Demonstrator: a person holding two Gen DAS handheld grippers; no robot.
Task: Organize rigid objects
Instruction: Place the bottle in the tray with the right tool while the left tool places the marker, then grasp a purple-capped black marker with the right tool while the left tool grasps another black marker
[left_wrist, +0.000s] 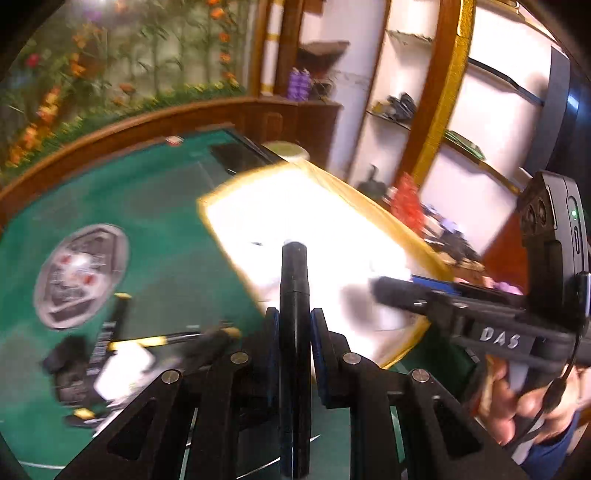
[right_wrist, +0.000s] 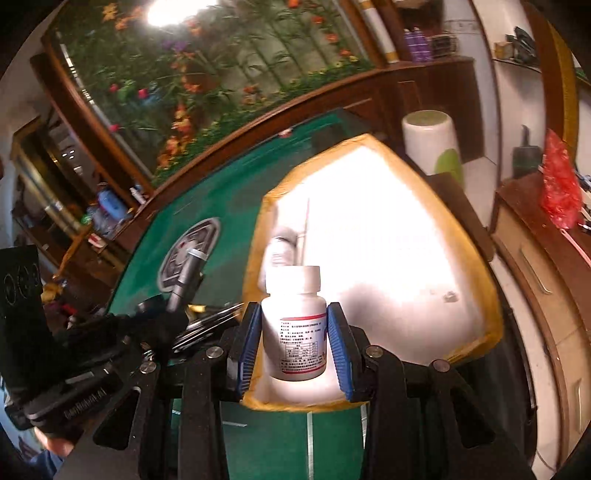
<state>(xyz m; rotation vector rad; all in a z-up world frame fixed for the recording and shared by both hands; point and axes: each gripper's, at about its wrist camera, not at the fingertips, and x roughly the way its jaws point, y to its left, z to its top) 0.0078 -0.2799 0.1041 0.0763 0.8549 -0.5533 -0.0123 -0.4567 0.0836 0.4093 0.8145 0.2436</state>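
My left gripper (left_wrist: 294, 325) is shut on a black cylinder, a pen-like marker (left_wrist: 293, 288), held above the near edge of a white foam box with yellow-taped rim (left_wrist: 221, 236). My right gripper (right_wrist: 294, 325) is shut on a white pill bottle (right_wrist: 294, 325) with a printed label, held upright over the near end of the same box (right_wrist: 491, 295). A second white bottle (right_wrist: 280, 243) lies blurred inside the box. The right gripper also shows in the left wrist view (left_wrist: 391, 288), reaching over the box. The left gripper shows in the right wrist view (right_wrist: 184, 280).
The green table (left_wrist: 166, 229) carries a round silver emblem (left_wrist: 81, 275) and, at the front left, several black and yellow items (left_wrist: 110, 354). A white cylinder bin (right_wrist: 432, 144) stands beyond the box. Shelves and a wooden cabinet (right_wrist: 535, 266) with a red bag (right_wrist: 559, 184) are at right.
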